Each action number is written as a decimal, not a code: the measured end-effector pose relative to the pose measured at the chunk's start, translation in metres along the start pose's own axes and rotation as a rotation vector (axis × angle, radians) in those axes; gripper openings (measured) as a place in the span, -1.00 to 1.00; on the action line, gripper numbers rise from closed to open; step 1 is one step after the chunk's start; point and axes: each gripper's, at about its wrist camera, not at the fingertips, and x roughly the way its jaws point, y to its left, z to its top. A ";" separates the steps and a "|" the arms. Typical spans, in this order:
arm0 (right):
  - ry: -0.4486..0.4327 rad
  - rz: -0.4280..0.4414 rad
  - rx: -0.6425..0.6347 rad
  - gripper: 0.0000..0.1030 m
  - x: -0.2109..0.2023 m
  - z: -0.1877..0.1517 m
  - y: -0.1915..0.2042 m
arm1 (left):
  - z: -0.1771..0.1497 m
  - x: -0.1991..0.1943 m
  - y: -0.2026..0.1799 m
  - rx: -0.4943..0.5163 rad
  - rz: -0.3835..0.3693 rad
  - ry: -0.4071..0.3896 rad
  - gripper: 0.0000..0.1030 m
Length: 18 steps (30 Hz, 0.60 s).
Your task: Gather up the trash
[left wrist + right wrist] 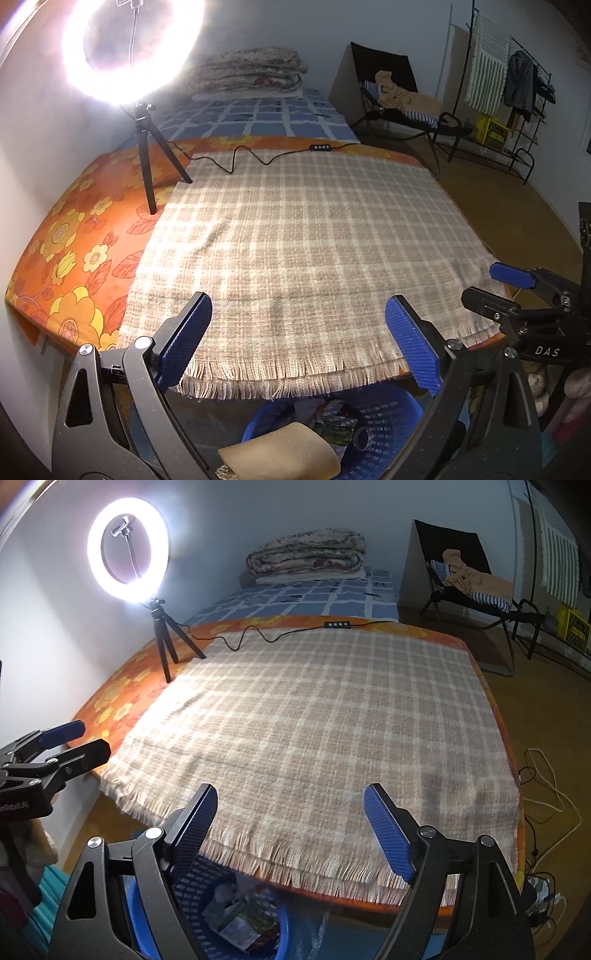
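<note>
A blue plastic basket stands on the floor below the bed's near edge, holding printed wrappers, a tan pad and a small dark roll. The right wrist view shows the same basket with wrappers inside. My left gripper hangs open above the basket at the blanket's fringe, nothing between its blue pads. My right gripper is open and empty too. Each gripper shows at the edge of the other's view: the right gripper, the left gripper.
A checked beige blanket covers an orange flowered mattress. A lit ring light on a small tripod stands at the far left, its cable crossing the blanket. Folded bedding, a chair with clothes and floor cords lie beyond.
</note>
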 end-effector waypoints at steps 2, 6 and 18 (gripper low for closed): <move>0.008 0.005 0.002 0.58 0.002 0.000 0.000 | -0.001 0.002 0.000 0.002 0.004 0.008 0.94; 0.017 0.012 0.006 0.58 0.004 -0.002 0.001 | -0.004 0.003 -0.003 0.015 0.007 0.015 0.97; 0.013 0.002 0.020 0.58 0.004 -0.004 0.000 | -0.008 -0.002 -0.003 0.015 0.006 0.012 0.98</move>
